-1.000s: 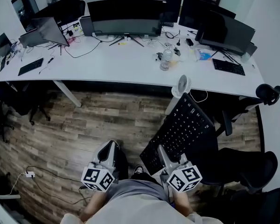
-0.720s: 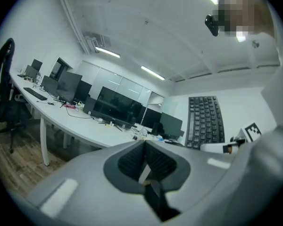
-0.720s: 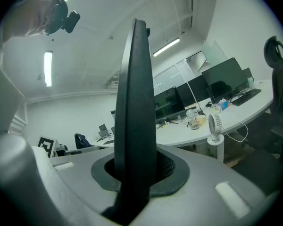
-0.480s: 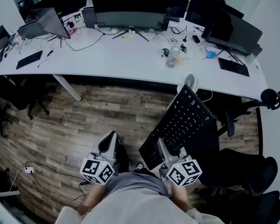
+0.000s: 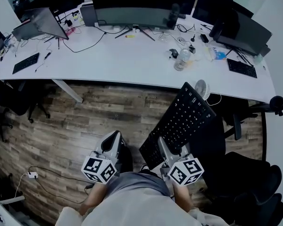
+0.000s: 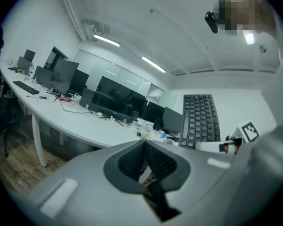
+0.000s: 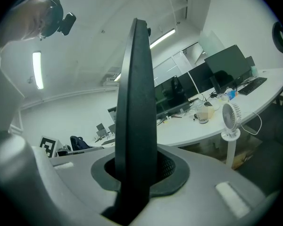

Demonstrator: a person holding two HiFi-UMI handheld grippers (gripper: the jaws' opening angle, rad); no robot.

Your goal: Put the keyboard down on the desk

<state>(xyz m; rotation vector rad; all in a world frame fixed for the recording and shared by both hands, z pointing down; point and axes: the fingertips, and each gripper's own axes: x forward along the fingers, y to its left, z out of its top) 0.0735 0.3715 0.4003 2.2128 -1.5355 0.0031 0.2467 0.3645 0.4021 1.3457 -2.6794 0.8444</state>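
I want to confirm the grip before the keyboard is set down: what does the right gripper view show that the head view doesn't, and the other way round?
Only the right gripper view: the right gripper with its jaws closed on the keyboard, seen edge-on, and the ceiling lights.
Only the head view: the keyboard's key side, held tilted above the wood floor.
Both: the keyboard, the white desk, the small fan and the monitors.
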